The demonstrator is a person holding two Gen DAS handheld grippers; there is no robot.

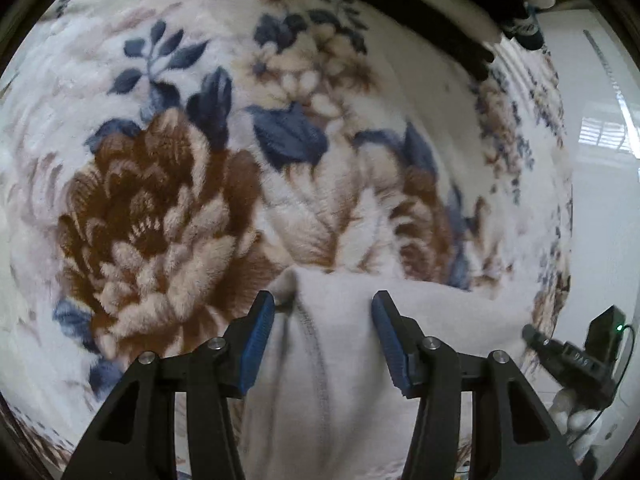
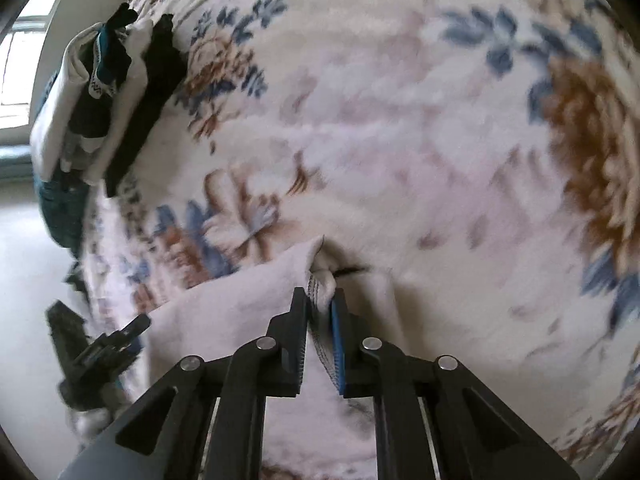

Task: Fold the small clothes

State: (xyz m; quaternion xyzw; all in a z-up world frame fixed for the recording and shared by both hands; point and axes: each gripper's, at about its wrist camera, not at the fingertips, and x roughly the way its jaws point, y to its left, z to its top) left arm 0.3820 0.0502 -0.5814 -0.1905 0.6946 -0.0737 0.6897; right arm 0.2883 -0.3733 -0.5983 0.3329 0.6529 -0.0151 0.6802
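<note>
The left gripper (image 1: 323,304) was seen with its jaws spread wide, the white garment (image 1: 344,360) lying between them but not pinched. Soft, fleecy cloth with a stitched seam was draped over the plush floral blanket (image 1: 160,200). In the right wrist view, the right gripper (image 2: 320,300) was clamped tight on a bunched hem of the white garment (image 2: 224,312), near the bed's edge. A stack of folded clothes (image 2: 104,100) was spotted well apart, at the far corner. For a clean fold, the loose corner should probably be pinched before anything is lifted, and the edge kept taut.
</note>
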